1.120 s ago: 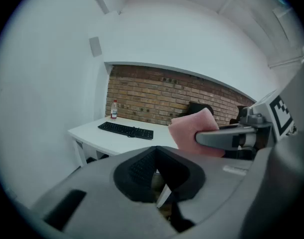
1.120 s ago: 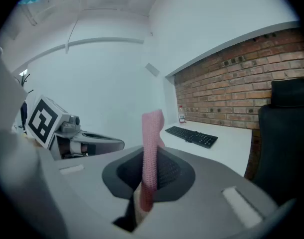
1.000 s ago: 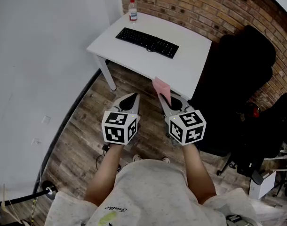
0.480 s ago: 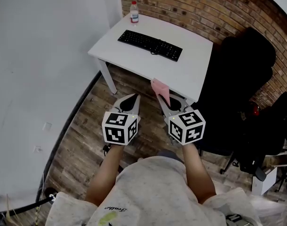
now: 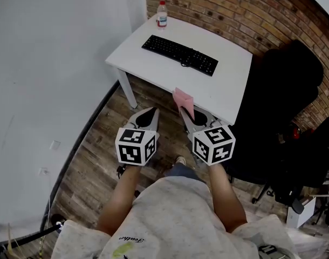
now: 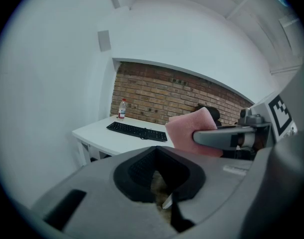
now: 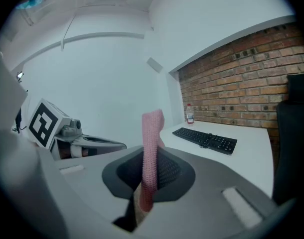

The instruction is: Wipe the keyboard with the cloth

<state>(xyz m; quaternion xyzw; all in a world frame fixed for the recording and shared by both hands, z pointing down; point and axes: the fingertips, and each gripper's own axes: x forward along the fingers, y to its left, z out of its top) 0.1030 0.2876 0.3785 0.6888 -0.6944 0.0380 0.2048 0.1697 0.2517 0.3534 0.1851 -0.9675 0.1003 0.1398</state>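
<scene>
A black keyboard [image 5: 179, 55] lies on the white table [image 5: 153, 69] ahead of me, also seen in the left gripper view as the keyboard [image 6: 137, 131] and in the right gripper view as the keyboard [image 7: 205, 139]. My right gripper [image 5: 185, 111] is shut on a pink cloth [image 5: 184, 101], which stands up between its jaws as the cloth [image 7: 151, 153]. The left gripper [image 5: 148, 115] is shut with nothing in it. Both grippers hang over the wooden floor, short of the table's near edge. From the left gripper view the cloth [image 6: 192, 131] shows at the right.
A water bottle [image 5: 162, 14] stands at the table's far corner by the brick wall [image 5: 251, 9]. A black office chair [image 5: 283, 101] sits right of the table. A white wall [image 5: 51, 63] runs along the left. Cables and gear lie on the floor at lower right.
The table and keyboard have shifted right and slightly down in the head view as I walk toward them. Both grippers hold the same pose with the cloth still clamped.
</scene>
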